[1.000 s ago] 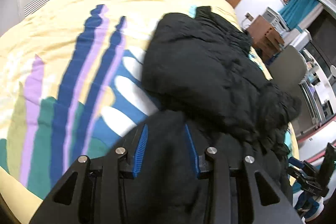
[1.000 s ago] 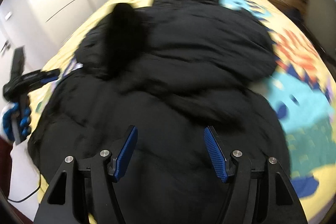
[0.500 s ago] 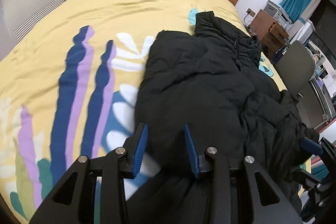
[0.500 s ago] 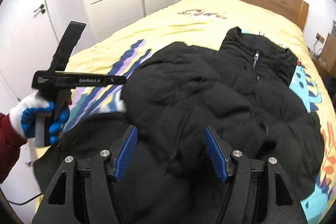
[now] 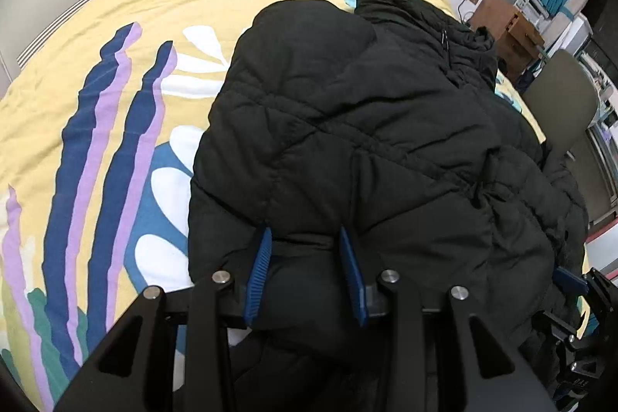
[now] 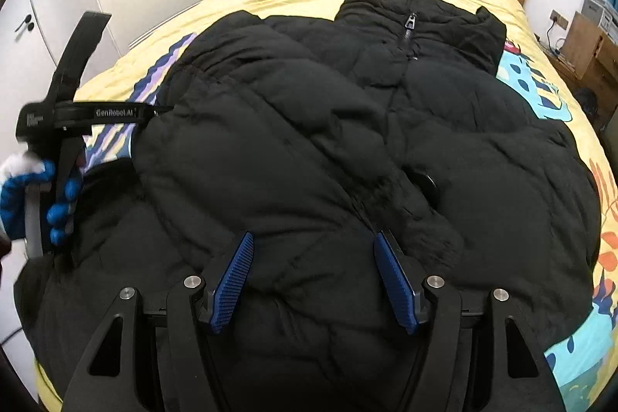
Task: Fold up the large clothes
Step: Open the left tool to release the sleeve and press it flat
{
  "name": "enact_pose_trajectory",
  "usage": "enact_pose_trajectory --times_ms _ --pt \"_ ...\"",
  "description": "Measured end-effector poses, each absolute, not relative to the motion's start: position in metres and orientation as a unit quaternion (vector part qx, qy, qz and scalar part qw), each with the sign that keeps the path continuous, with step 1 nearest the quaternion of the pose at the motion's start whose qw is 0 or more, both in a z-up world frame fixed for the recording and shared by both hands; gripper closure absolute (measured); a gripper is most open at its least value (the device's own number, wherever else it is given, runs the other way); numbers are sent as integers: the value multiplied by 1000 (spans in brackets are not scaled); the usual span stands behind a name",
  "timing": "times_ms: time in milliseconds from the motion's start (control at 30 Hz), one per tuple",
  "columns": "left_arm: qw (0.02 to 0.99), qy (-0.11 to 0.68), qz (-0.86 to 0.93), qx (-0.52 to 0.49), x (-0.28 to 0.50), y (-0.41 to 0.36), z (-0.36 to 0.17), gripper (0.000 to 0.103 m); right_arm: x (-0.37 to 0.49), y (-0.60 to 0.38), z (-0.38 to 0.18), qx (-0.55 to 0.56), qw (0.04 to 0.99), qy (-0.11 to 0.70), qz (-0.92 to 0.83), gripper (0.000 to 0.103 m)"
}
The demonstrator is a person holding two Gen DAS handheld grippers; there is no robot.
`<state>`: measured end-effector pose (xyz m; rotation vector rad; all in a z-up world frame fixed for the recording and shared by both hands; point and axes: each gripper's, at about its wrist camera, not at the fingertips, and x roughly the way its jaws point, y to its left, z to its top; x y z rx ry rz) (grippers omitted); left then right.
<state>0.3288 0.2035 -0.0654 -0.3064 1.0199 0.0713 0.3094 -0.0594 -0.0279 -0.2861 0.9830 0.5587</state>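
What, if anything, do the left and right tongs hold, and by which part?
Right tongs: open above the black jacket, holding nothing. Left tongs: a fold at the jacket's near edge lies between the pads; whether it is clamped cannot be told.

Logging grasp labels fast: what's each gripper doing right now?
Left gripper: open, over the black jacket.
Right gripper: open, holding nothing.

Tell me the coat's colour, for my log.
Black, quilted coat; clearest in the right wrist view.
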Motion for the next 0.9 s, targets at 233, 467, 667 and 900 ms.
enact_pose_trajectory --times_ms 233,467,667,900 --pt "863 487 36 -132 313 195 -53 68 304 -75 -28 -120 837 469 257 39" --pt "876 458 32 -148 302 185 -29 68 292 -73 6 -110 850 434 279 39" --pt "869 474 26 -140 306 165 -39 68 301 -67 4 -115 852 426 283 39" --pt "861 489 30 -138 301 159 -45 68 308 -97 -33 -106 841 471 244 39"
